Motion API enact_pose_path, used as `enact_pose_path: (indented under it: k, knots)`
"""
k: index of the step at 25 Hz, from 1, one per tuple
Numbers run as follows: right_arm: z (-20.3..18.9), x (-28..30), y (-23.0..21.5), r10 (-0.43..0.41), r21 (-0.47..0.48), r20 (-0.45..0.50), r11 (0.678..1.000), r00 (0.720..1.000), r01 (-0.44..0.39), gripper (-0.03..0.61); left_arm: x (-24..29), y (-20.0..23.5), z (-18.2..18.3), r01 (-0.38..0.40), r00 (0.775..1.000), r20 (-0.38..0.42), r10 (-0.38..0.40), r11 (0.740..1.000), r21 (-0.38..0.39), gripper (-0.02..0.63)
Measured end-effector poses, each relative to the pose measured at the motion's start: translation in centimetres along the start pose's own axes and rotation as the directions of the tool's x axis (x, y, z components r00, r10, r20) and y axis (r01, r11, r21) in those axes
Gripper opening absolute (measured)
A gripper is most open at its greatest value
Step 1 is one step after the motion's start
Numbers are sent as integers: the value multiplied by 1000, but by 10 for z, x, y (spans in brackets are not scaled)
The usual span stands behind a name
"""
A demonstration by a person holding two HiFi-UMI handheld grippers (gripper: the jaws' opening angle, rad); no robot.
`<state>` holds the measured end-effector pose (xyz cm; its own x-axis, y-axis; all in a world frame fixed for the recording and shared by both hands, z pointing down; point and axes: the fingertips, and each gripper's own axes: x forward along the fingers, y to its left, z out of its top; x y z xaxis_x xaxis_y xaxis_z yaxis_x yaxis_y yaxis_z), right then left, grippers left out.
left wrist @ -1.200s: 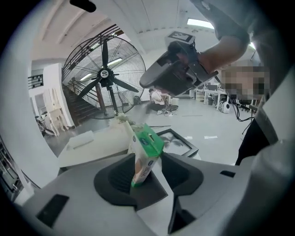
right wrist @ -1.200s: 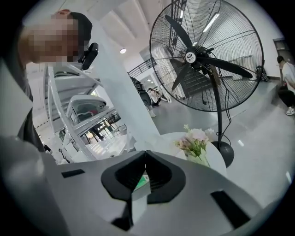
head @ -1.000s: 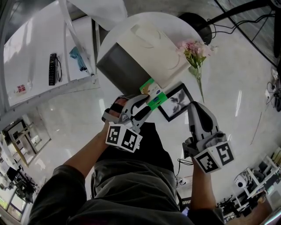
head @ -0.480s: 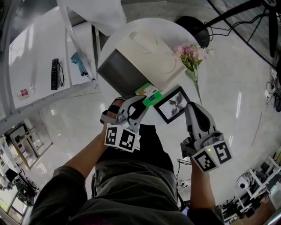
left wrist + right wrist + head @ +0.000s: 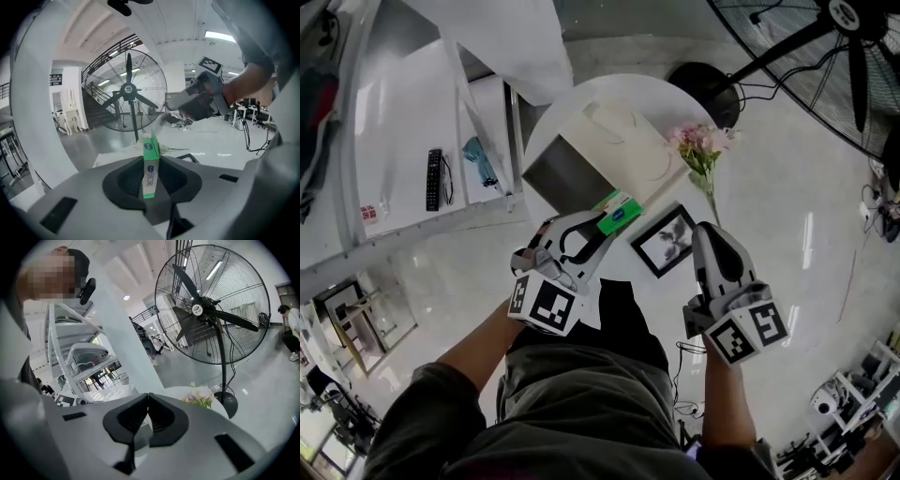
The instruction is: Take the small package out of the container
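A small green and white package (image 5: 617, 213) hangs in the air just in front of the open mouth of the cream paper bag (image 5: 623, 150), which lies on its side on the round white table (image 5: 581, 98). My left gripper (image 5: 598, 223) has the package (image 5: 150, 174) upright between its jaws, which are closing, and the pads press on both of its flat sides. In the left gripper view the left gripper (image 5: 151, 158) points towards a big fan. My right gripper (image 5: 712, 242) hovers to the right, over the picture frame. Its jaws (image 5: 148, 401) are shut with nothing between them.
A bunch of pink flowers (image 5: 701, 148) and a black picture frame (image 5: 666, 239) lie on the table's right side. A large standing fan (image 5: 848, 19) with a black base (image 5: 701, 80) stands beyond. White shelving (image 5: 412, 141) at the left holds a remote (image 5: 434, 178).
The left gripper and the package have drawn back a little from the bag's mouth, and the whole view has shifted. The right gripper has hardly moved.
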<state>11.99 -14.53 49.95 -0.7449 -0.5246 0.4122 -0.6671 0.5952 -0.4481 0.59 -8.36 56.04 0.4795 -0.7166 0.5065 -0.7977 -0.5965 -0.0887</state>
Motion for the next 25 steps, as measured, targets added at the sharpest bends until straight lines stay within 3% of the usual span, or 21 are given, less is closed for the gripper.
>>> enact_pose_path:
  k: [8, 13, 19, 25]
  knots:
    - [41, -4, 22, 1, -40, 71, 999, 997, 2, 21, -31, 34, 62, -22, 994, 109, 27, 999, -46, 106]
    - [69, -8, 38, 3, -74, 118, 997, 993, 6, 21, -51, 52, 105, -19, 973, 229, 42, 995, -99, 106]
    - [99, -12, 58, 13, -112, 164, 994, 986, 6, 21, -74, 74, 141, -1, 962, 267, 47, 986, -169, 106]
    - [121, -15, 75, 15, -146, 197, 989, 980, 14, 21, -98, 90, 169, 5, 952, 300, 53, 982, -190, 105]
